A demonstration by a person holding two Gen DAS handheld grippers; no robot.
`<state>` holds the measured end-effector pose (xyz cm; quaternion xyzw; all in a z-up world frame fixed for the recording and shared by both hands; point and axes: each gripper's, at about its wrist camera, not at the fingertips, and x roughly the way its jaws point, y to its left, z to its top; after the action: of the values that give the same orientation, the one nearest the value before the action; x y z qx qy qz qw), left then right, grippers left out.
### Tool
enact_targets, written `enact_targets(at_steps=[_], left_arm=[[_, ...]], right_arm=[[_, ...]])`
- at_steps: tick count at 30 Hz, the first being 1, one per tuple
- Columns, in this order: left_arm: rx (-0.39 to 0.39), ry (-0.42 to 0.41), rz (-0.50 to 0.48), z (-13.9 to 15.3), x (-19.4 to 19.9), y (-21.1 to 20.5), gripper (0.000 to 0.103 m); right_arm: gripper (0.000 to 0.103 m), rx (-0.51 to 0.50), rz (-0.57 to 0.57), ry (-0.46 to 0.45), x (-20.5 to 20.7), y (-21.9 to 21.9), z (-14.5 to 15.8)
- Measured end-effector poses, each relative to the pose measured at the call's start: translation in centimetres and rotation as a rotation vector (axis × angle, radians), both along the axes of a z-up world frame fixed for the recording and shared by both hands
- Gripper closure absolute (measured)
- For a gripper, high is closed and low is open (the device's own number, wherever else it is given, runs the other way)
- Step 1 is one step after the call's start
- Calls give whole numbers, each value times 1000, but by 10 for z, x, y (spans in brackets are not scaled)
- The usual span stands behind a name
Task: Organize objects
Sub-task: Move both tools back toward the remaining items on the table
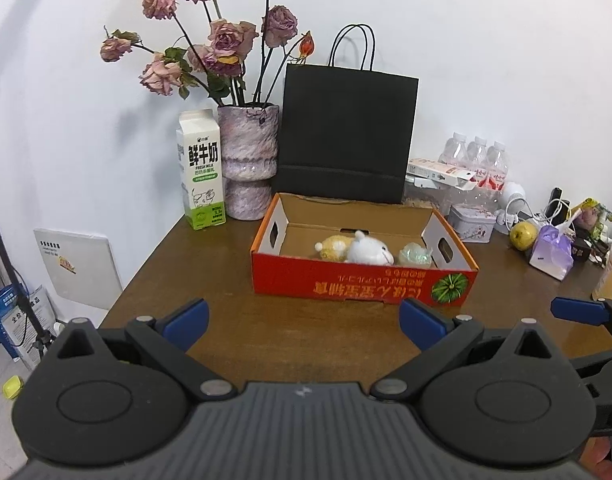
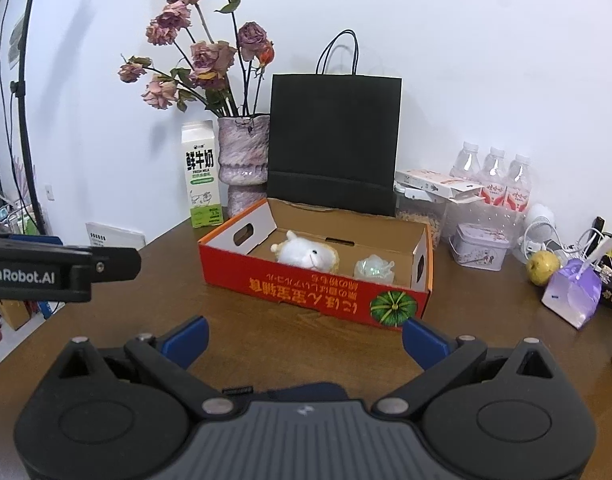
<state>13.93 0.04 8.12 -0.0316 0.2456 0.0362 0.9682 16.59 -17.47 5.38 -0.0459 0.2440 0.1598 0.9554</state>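
Both the left gripper (image 1: 303,322) and right gripper (image 2: 303,338) hover released and empty at lower frame, before the red cardboard box (image 1: 358,286) at centre, where a white plush toy (image 1: 370,251) already lies; the next pick probably calls for a slow, squared approach

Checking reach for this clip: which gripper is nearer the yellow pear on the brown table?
Right. The right gripper sits closer to the yellow pear, off its right; the left gripper is further left.
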Motion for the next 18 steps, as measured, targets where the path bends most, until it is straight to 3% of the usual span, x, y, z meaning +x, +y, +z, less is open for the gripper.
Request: enact_targets(at_steps=[18], left_arm=[[1, 45, 20, -35, -57, 8, 0]], right_arm=[[0, 6, -6, 38, -61, -3, -40]])
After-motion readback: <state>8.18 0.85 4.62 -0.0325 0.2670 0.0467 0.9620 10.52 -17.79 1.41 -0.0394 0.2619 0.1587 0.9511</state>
